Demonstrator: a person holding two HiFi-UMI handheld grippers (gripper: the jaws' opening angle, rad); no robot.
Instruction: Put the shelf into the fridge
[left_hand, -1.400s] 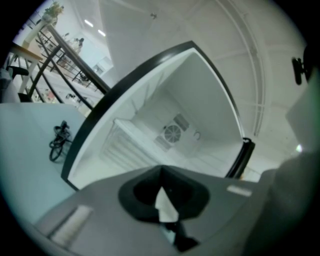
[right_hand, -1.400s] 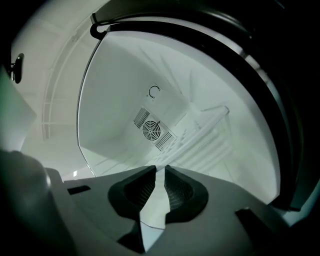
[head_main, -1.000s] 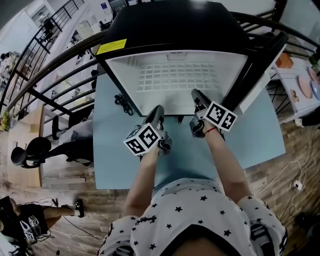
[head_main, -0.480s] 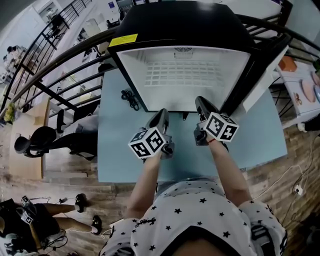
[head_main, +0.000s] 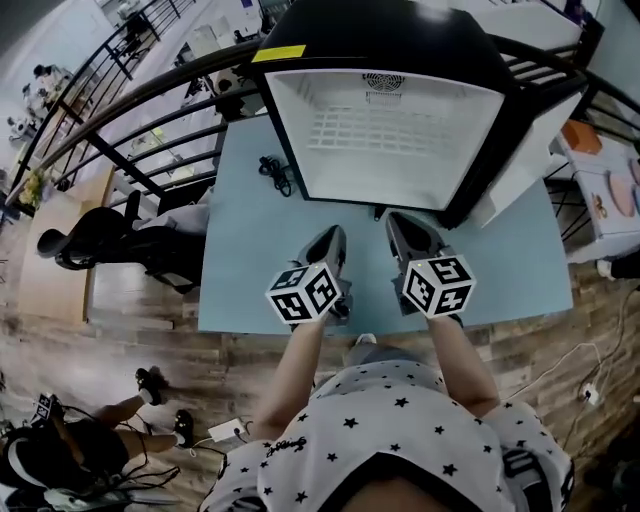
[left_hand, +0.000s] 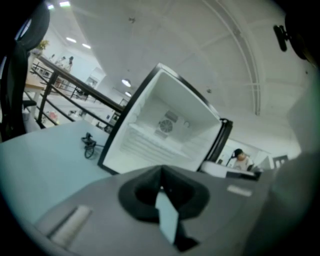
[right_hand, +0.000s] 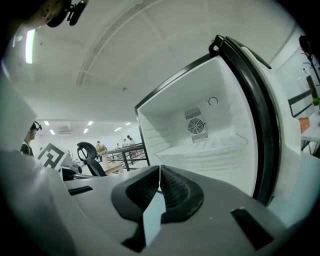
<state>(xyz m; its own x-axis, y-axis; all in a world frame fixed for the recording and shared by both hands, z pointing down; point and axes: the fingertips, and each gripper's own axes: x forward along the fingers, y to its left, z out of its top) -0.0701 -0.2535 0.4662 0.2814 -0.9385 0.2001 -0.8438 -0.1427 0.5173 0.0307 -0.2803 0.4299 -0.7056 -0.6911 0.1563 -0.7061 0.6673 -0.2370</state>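
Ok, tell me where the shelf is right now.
In the head view the shelf sits inside the open fridge, top centre, at the table's far side.

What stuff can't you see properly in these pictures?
- Head view: the hands, hidden under the left gripper and right gripper.
- Both gripper views: bottom front of the fridge, blocked by each gripper's body.
- Head view: inside of the door, seen edge-on.
- Left gripper view: faraway people, too small.

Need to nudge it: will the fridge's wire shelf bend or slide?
The wire shelf is an open white grid: probably light, fairly stiff. It sits level inside the fridge, so a push likely slides it.
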